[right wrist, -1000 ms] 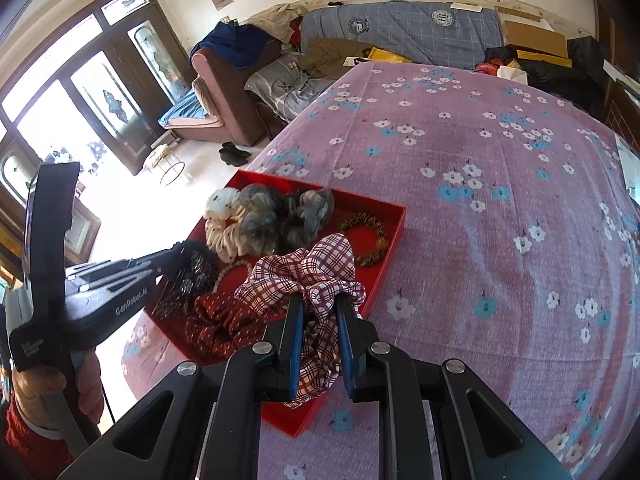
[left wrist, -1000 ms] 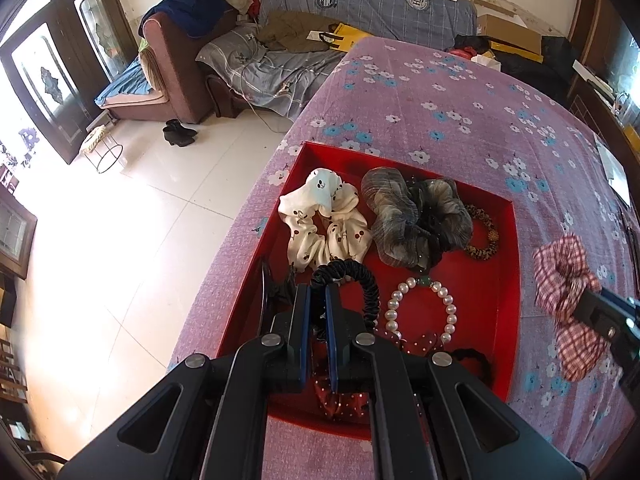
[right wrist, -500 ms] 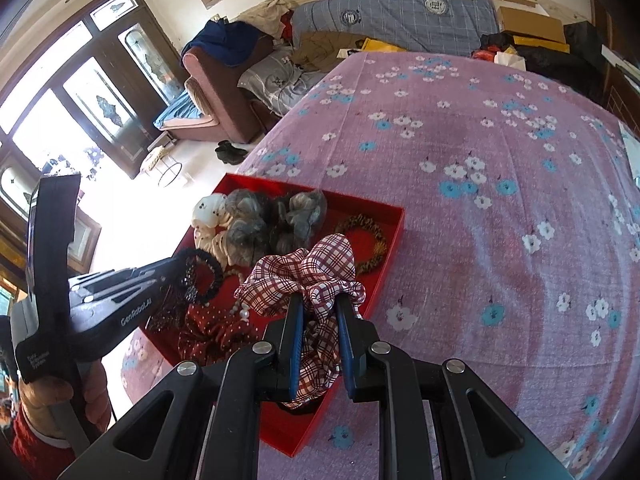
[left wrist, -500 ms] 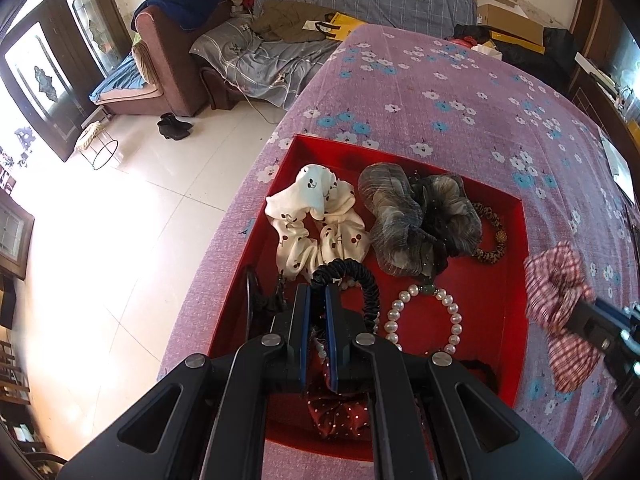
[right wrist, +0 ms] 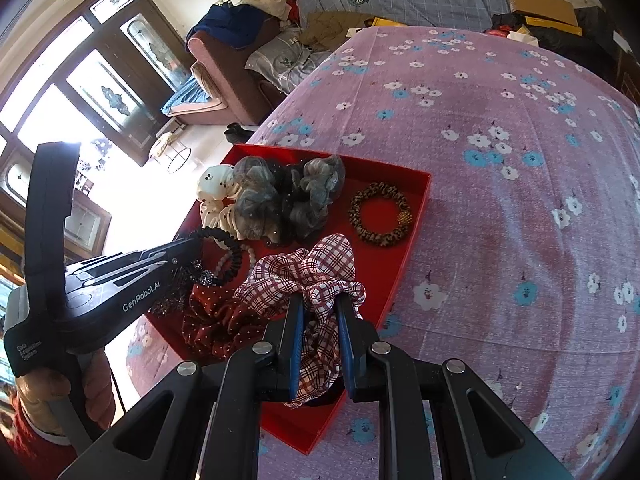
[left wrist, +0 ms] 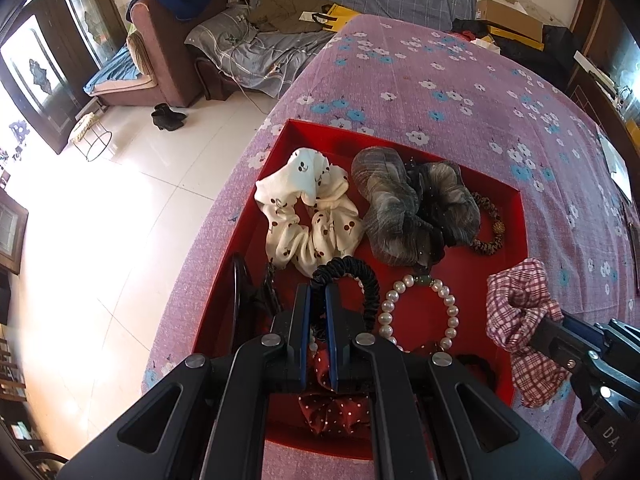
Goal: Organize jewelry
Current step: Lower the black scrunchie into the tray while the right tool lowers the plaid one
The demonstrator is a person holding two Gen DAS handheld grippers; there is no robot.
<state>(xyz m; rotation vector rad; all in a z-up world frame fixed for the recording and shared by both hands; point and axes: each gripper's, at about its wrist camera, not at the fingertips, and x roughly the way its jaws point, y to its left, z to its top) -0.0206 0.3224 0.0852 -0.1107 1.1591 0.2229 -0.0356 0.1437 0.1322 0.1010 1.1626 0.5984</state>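
Observation:
A red tray point(left wrist: 516, 216) point(right wrist: 420, 196) lies on the purple flowered cloth. My left gripper point(left wrist: 318, 292) is shut on a black coiled hair tie point(left wrist: 360, 276) point(right wrist: 230, 240), held just above the tray's near left part. My right gripper point(right wrist: 320, 304) is shut on a red-and-white checked scrunchie point(right wrist: 304, 276) point(left wrist: 516, 304), which hangs over the tray's right rim. Inside the tray lie a cream cherry-print scrunchie point(left wrist: 308, 216), two grey scrunchies point(left wrist: 408, 208), a leopard-print hair tie point(right wrist: 380, 216), a pearl bracelet point(left wrist: 420, 312) and a dark red dotted scrunchie point(left wrist: 332, 408) point(right wrist: 216, 320).
The cloth-covered table point(right wrist: 500, 160) stretches far and right of the tray. Its left edge drops to a white tiled floor point(left wrist: 100, 220). A sofa point(left wrist: 168, 48) and piled bedding stand beyond. A person's hand point(right wrist: 52, 392) grips the left tool's handle.
My right gripper has sunk with the checked scrunchie and come closer to the tray's right rim. The left gripper has kept its hold on the black hair tie, almost still.

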